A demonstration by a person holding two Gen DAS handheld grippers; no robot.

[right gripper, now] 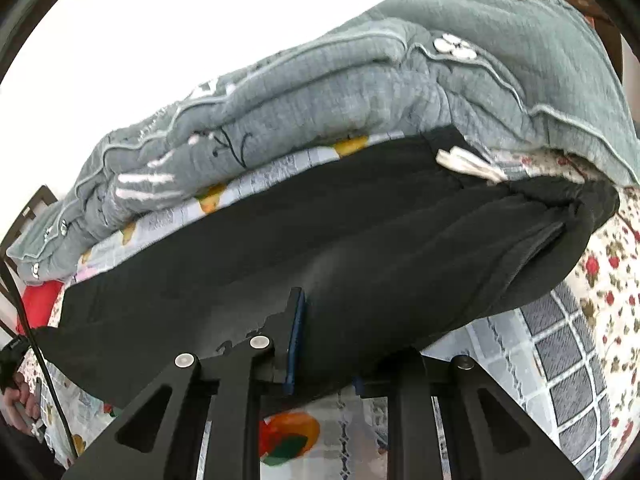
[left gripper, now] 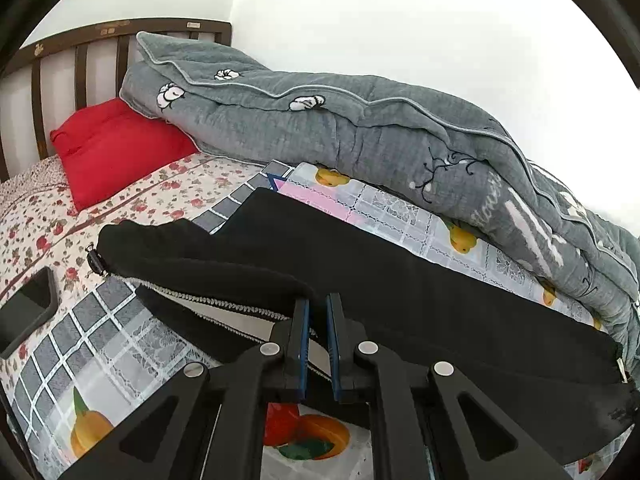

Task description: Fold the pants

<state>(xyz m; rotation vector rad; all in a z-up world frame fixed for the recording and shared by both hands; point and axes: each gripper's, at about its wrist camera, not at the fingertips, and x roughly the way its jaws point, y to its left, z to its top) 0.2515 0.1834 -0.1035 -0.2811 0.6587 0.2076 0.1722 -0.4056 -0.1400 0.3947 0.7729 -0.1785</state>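
Gripping one pair of black pants (left gripper: 360, 264): two grippers.

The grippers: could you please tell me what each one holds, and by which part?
Both hold the black pants: the left gripper by the zippered leg end, the right gripper by the near edge.

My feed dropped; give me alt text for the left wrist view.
The left gripper is shut on the near edge of black pants spread across a fruit-print cloth on the bed. Behind lie a grey quilt and a red pillow.
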